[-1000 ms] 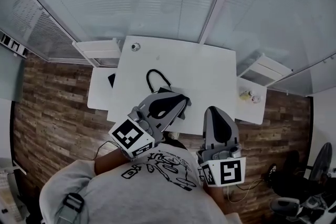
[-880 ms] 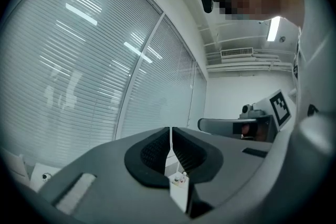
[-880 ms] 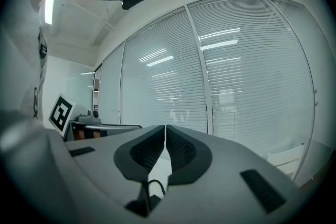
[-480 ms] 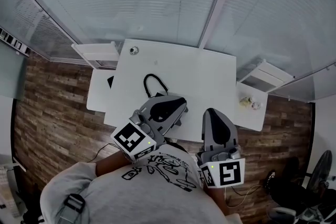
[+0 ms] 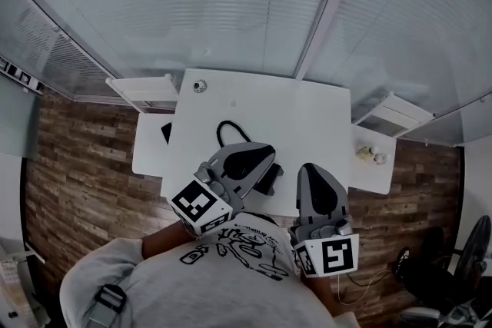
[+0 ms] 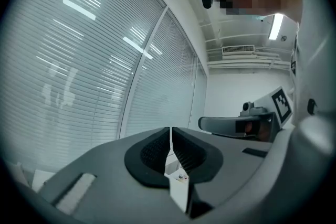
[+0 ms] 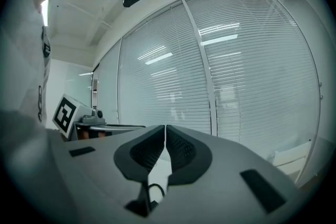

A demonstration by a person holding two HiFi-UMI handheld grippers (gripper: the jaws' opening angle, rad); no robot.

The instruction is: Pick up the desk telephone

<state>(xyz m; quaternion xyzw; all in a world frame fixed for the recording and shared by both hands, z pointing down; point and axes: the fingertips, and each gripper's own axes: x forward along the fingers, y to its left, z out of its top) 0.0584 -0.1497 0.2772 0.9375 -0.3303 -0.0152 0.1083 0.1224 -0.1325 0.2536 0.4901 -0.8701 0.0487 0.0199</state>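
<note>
White table [image 5: 307, 111], desk telephone [image 5: 268, 183] beneath left hand-held gripper [image 5: 261, 154]

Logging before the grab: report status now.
Left gripper shut, empty. Right gripper shut, empty. Telephone on desk, partly hidden beneath left gripper. No obstruction seen.

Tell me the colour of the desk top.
White. The desk shows best in the head view, against the brown wood-pattern floor.
</note>
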